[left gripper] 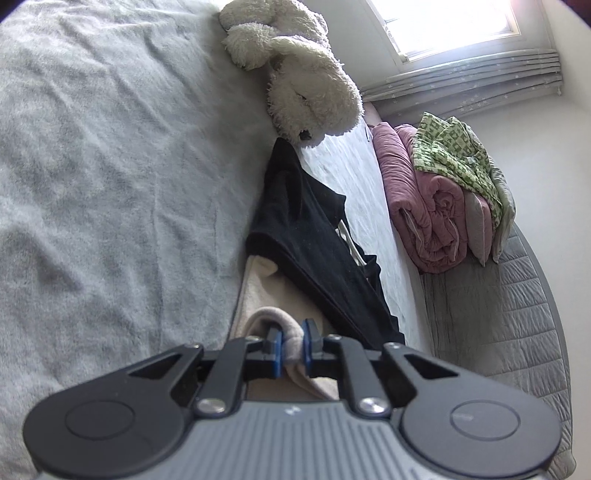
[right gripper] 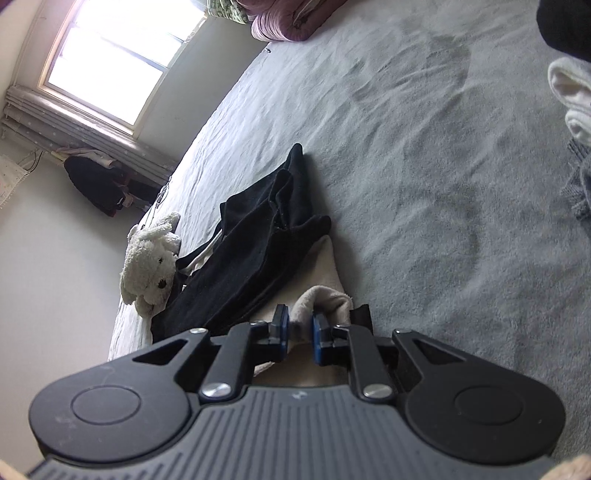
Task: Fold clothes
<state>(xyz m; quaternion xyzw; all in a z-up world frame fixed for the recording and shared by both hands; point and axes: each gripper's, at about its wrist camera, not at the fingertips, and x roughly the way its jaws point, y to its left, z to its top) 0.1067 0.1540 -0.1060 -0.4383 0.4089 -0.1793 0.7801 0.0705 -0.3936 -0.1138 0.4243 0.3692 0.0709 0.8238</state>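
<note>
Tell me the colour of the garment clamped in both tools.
Beige, a pale cream-pink garment; it shows best in the right wrist view, partly under the black garment.

Overexposed window (left gripper: 454,26) daylight; soft focus, fisheye-warped edges.

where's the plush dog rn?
The plush dog lies on the grey bed near its window-side edge, just beyond the black garment; left-centre in the right wrist view.

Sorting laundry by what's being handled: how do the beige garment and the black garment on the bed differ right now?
The beige garment is pale; the black garment is dark. The beige one is pinched by both the left tongs and right tongs; nothing holds the black one. The black one lies partly over the beige one, reaching towards the plush toy. Both are soft, rumpled clothes on the grey blanket.
</note>
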